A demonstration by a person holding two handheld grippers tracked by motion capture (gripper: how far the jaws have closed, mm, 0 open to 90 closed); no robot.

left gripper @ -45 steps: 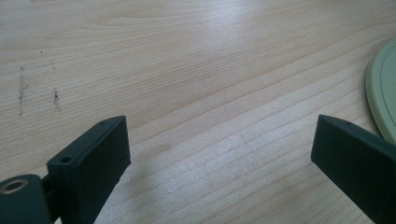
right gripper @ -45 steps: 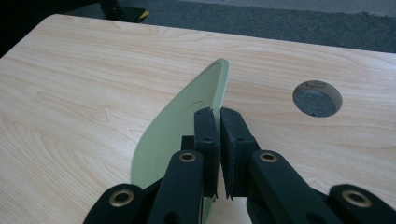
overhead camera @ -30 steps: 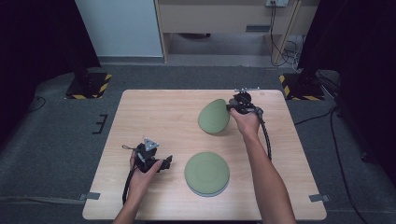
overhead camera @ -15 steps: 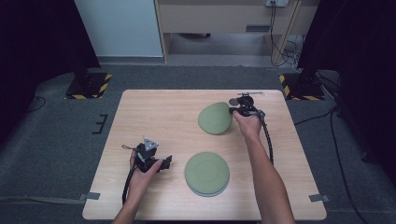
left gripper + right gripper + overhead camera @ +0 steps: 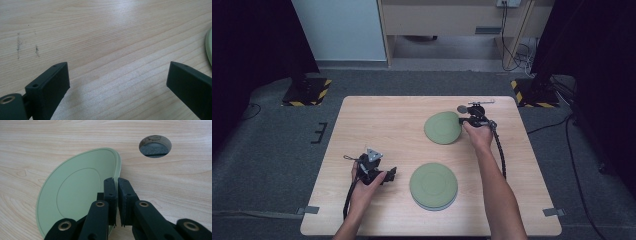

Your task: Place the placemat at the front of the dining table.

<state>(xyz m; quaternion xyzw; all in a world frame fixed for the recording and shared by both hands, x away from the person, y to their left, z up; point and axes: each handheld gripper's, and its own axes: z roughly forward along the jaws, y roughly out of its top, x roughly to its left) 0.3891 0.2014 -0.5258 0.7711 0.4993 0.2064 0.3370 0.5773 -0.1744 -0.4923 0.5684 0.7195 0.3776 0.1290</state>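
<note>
Lowered nearly flat since a second ago, the pale green plate (image 5: 442, 127) is clamped at its rim by the right gripper (image 5: 117, 185). A hole in the table (image 5: 155, 146) is seen in the right gripper view. The left gripper (image 5: 117, 75) is held wide apart over the table (image 5: 100, 37).

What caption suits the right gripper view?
Right hand-held gripper shut on the rim of a green plate, tilted above the wooden table.

We see a light wood surface (image 5: 377, 125) on grey carpeted floor (image 5: 272, 150). One green plate (image 5: 433, 185) lies flat on it near the front edge, about centre. A second green plate (image 5: 442, 127) sits farther back, right of centre, one edge tipped up off the wood. Round cable hole (image 5: 155, 146) in the surface just beyond that plate. Few dark scuff marks (image 5: 18, 46) on the wood, left side.
</note>
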